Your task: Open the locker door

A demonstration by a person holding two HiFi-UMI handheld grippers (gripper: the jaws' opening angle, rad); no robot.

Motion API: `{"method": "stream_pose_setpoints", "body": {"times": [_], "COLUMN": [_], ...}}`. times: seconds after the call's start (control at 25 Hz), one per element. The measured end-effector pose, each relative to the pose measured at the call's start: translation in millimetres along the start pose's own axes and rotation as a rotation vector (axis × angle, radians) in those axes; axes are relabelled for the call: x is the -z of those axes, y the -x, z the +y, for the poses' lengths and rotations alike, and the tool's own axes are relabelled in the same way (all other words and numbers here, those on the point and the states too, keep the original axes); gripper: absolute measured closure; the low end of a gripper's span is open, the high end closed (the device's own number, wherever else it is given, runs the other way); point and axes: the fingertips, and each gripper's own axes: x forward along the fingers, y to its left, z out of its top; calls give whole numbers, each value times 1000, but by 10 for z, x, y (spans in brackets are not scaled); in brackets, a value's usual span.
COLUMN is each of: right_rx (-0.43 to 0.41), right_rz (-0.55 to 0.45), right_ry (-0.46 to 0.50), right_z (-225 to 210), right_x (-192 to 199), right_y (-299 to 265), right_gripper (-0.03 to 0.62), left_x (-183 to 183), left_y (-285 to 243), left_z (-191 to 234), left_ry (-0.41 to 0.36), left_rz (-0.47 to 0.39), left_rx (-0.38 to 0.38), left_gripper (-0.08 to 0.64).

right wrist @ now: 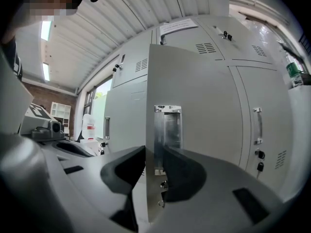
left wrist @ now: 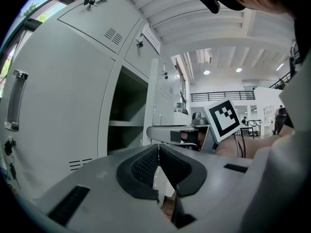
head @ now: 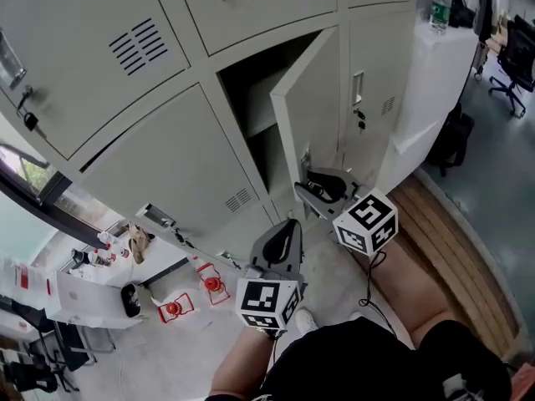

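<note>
Head view: the locker door [head: 309,107] stands partly open, angled out from its dark compartment [head: 247,98], with its free edge toward the person. The right gripper [head: 322,189] is at the lower end of that edge. The left gripper [head: 282,239] hangs just beside it, apart from the lockers. Right of the open door are a closed neighbouring door [head: 372,65] and then a white counter [head: 435,73]. The grey floor [head: 334,266] under the door is bare near the grippers, and some red-and-white items [head: 192,295] lie farther left.

Left gripper view: its jaws are pressed together at the tips with nothing between them. Beyond them the compartment gapes, crossed by a shelf [left wrist: 125,123], and the door shows only as a thin upright strip. The right gripper's marker cube [left wrist: 223,118] sits near, to the right.

Right gripper view: the jaws straddle the door's free edge. One pad is behind it and the other on its front by the metal handle [right wrist: 167,130], clamped narrow on the door. Small keys [right wrist: 164,184] dangle under the handle, visible only here.
</note>
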Motion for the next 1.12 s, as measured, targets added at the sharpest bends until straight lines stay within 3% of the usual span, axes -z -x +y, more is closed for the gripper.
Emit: {"method": "stream_pose_setpoints", "body": {"times": [0.72, 1.12], "right_rx": [-137, -106], "right_rz": [-22, -25], "right_ry": [17, 20], "right_z": [-293, -510], "right_x": [90, 125], "right_y": [890, 1215], "right_gripper": [413, 403], "left_x": [18, 33], "left_y": [-285, -439], "left_z": [-756, -1008], "left_ry": [-9, -10], "left_rz": [10, 12], "left_rx": [56, 83], "left_gripper": [540, 540]}}
